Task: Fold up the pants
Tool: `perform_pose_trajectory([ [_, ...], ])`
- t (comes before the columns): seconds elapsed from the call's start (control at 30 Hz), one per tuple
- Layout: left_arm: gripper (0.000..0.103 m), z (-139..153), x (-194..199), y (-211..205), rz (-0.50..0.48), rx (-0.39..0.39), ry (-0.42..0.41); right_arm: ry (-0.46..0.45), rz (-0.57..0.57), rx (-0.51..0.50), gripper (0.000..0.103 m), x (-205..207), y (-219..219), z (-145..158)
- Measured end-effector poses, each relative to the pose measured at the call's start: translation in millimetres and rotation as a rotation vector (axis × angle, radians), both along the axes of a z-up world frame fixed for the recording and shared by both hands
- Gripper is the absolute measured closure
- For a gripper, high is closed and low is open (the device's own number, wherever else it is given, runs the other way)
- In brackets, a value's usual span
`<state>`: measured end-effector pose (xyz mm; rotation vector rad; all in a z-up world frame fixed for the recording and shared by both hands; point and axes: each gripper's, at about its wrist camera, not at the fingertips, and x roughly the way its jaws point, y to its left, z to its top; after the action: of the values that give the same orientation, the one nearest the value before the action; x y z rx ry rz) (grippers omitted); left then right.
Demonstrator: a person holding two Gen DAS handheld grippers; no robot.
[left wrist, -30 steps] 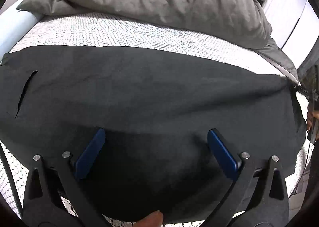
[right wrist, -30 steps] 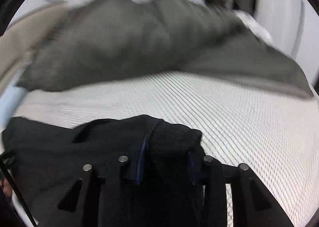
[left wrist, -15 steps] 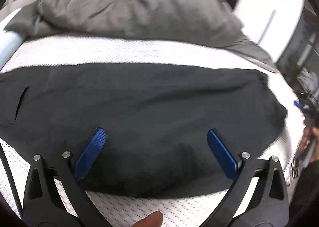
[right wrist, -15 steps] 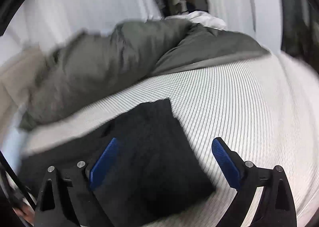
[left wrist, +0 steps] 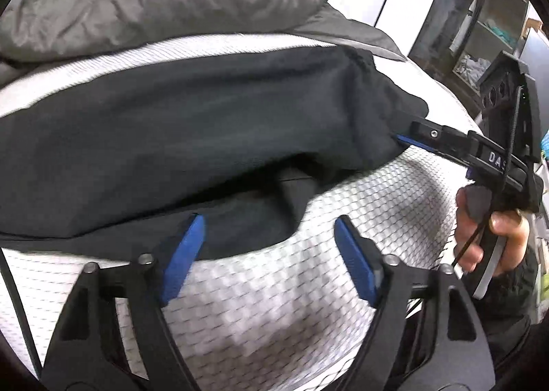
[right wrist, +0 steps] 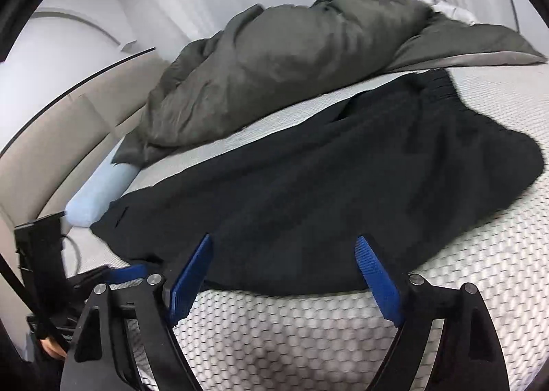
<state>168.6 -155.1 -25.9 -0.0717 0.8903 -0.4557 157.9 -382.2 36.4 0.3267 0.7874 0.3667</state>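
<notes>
On the mattress [right wrist: 308, 339], folded pants [right wrist: 326, 185] lie ungripped; left gripper [left wrist: 271, 253] and right gripper [right wrist: 284, 274] are closing, nothing pinched yet, so only the top layer could be caught.

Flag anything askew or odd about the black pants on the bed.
The black fabric pants lie flat but unevenly: in the left wrist view a lower layer sticks out past the top layer's near edge, so the edges are misaligned. No damage visible on the white honeycomb-textured mattress.

Beyond my work, a rumpled grey duvet [right wrist: 274, 72] is heaped on the white mattress [right wrist: 308, 339], beside a pale blue bolster [right wrist: 99, 192].
</notes>
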Motion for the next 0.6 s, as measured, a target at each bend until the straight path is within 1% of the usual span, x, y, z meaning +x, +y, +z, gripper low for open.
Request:
perform_pose_trajectory([
  [0.07,0.049,-2,8,-14,-0.007,-0.027,-0.013,0.008,0.002,0.015,0.016,2,4,-2],
  [0.1,0.064,-3,10,-20,-0.002,-0.034,-0.033,0.013,0.006,0.020,0.016,2,4,-4],
  [0.13,0.085,-3,16,-22,0.007,-0.031,-0.046,0.017,0.006,0.018,0.016,2,5,-5],
  [0.17,0.092,-3,19,-26,0.027,-0.025,-0.059,0.026,0.004,0.012,0.016,5,5,-8],
  [0.2,0.096,-3,18,-28,0.045,-0.034,-0.074,0.038,0.001,0.011,0.016,9,4,-12],
  [0.23,0.096,-3,16,-27,0.052,-0.039,-0.084,0.057,-0.008,0.012,0.016,12,-1,-16],
  [0.3,0.098,-3,7,-29,0.048,-0.021,-0.112,0.098,-0.033,0.004,0.016,16,-10,-24],
  [0.33,0.098,-3,-2,-33,0.036,0.014,-0.137,0.114,-0.047,0.000,0.016,16,-15,-28],
  [0.4,0.098,-7,-12,-38,0.011,0.089,-0.157,0.132,-0.061,0.018,0.018,19,-23,-33],
  [0.47,0.098,-20,-19,-44,-0.002,0.164,-0.133,0.142,-0.061,0.021,0.018,20,-25,-34],
  [0.5,0.098,-25,-23,-45,0.001,0.174,-0.130,0.142,-0.061,0.013,0.017,21,-24,-34],
  [0.53,0.098,-26,-28,-46,-0.005,0.182,-0.151,0.145,-0.062,0.000,0.018,24,-22,-35],
  [0.6,0.098,-22,-31,-45,-0.020,0.186,-0.168,0.150,-0.061,-0.028,0.018,26,-17,-37],
])
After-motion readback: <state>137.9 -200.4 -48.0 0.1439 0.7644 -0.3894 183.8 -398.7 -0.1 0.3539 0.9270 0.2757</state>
